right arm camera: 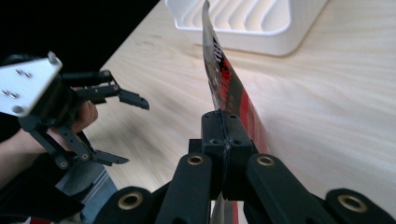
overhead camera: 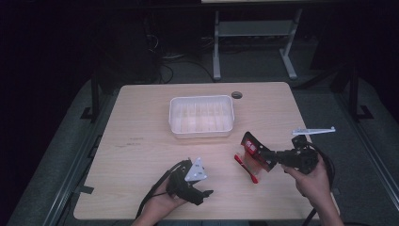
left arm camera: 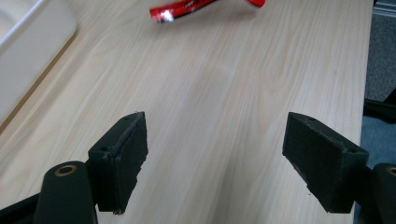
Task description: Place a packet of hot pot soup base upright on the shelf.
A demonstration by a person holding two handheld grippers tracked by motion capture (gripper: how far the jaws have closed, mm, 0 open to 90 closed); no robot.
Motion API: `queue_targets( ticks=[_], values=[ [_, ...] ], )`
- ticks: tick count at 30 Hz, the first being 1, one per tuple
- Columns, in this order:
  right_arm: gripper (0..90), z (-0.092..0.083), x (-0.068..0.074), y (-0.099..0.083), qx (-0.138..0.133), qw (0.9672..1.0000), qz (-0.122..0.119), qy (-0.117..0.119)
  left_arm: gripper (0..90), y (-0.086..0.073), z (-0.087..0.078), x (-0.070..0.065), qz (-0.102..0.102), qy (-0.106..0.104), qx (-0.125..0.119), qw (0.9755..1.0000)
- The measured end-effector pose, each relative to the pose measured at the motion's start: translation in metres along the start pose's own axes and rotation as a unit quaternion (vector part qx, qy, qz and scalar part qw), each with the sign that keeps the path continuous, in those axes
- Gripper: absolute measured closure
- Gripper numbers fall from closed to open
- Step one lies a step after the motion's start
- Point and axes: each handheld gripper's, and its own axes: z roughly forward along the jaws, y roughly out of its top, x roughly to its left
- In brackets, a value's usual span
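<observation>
High view, table: pale wood-grain tabletop [overhead camera: 141,141], lit in the middle of a dark room.
Tray: white ribbed plastic tray [overhead camera: 201,116] sits toward the far side of the table, open and waiting, well apart from both hands.
Right gripper: right gripper [overhead camera: 269,157] has its jaws pressed together, pinching a flat red-and-black foil packet [overhead camera: 253,149] by one end and holding it off the wood, between the tray and the near edge.
Packet, handling: looks thin, light and floppy to me; in the right gripper view the red-and-black foil packet [right arm camera: 223,79] stands edge-on and bends toward the tray [right arm camera: 261,23]. Slick foil, so a firm pinch on the sealed end seems the safest hold.
Left gripper: left gripper [overhead camera: 200,195] near the front edge, jaws spread wide, nothing between them.
Leftover: a slim red sachet [overhead camera: 246,168] lies flat on the table just under the lifted packet; the left gripper view catches it [left arm camera: 187,8] ahead.
In the way: nothing between packet and tray; a white bracket [overhead camera: 313,130] lies by the right edge, off the path.
</observation>
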Motion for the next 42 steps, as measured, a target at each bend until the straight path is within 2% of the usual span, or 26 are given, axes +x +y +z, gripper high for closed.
queue_targets(
  ticks=[4,9,13,22,26,31,39,42],
  values=[
    [89.6,-0.001,0.005,0.008,-0.003,0.9999,0.009,0.007,21.7,-0.015,-0.011,0.003,-0.009,0.01,0.001,0.9999],
    [89.5,0.001,0.012,0.023,-0.008,0.9999,0.014,-0.002,21.7,-0.033,-0.022,0.009,-0.036,0.016,-0.011,0.9991],
    [89.5,0.007,0.019,0.037,-0.004,0.9998,0.014,-0.012,21.6,-0.044,-0.03,0.014,-0.046,0.024,-0.013,0.9986],
    [89.4,0.027,0.029,0.069,-0.012,0.9996,0.024,-0.008,20.0,-0.063,-0.043,0.025,-0.069,0.04,-0.018,0.9966],
    [89.4,0.035,0.033,0.086,-0.016,0.9996,0.021,-0.012,20.0,-0.067,-0.052,0.028,-0.072,0.054,-0.03,0.9955],
    [89.4,0.045,0.042,0.105,-0.015,0.9994,0.011,-0.028,20.0,-0.072,-0.055,0.032,-0.084,0.062,-0.035,0.9939],
    [89.4,0.062,0.057,0.137,-0.021,0.9974,-0.003,-0.069,20.0,-0.073,-0.054,0.033,-0.082,0.065,-0.033,0.9939],
    [89.4,0.071,0.055,0.147,-0.02,0.9969,0.004,-0.076,20.0,-0.074,-0.054,0.033,-0.081,0.068,-0.032,0.9939]
  ],
)
